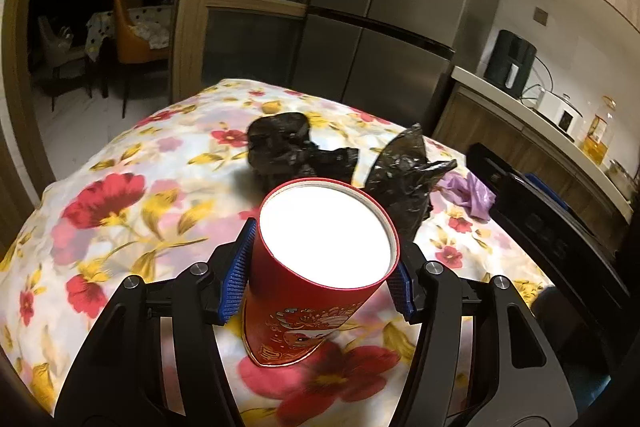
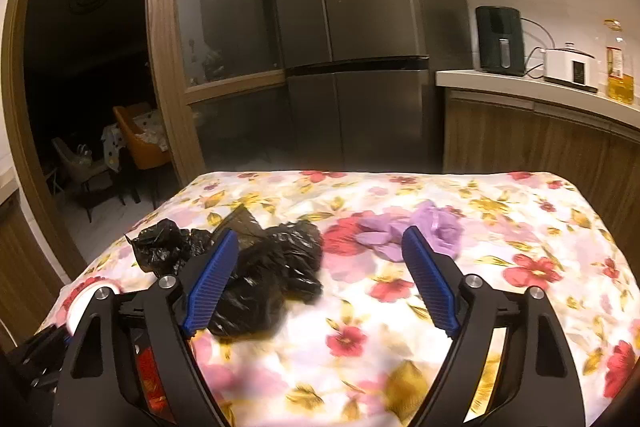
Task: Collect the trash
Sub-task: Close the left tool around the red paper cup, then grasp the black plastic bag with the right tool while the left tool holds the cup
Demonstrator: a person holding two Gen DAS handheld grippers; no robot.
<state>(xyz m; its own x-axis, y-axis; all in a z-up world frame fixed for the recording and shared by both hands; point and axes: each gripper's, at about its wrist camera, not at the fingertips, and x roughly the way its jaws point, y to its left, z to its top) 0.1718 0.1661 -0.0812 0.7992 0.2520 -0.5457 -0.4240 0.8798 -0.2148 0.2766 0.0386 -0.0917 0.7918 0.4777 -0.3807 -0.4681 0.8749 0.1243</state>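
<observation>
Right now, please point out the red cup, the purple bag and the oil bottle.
red cup [image 1: 316,311], left wrist view, printed side.
purple bag [image 2: 404,231], right wrist view, crumpled middle.
oil bottle [image 2: 620,67], right wrist view, label.

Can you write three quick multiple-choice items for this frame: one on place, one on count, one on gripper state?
1. Where is the red paper cup?
A. between the left gripper pads
B. on the counter
C. on the floor

2. How many crumpled black bags lie on the floral tablecloth?
A. one
B. two
C. four

3. The right gripper is:
A. shut on a bag
B. shut empty
C. open

Key: 1 A, blue pads press its sides; 2 B, one black bag and another black bag; 3 C, jaws wide, pads touching nothing.
</observation>
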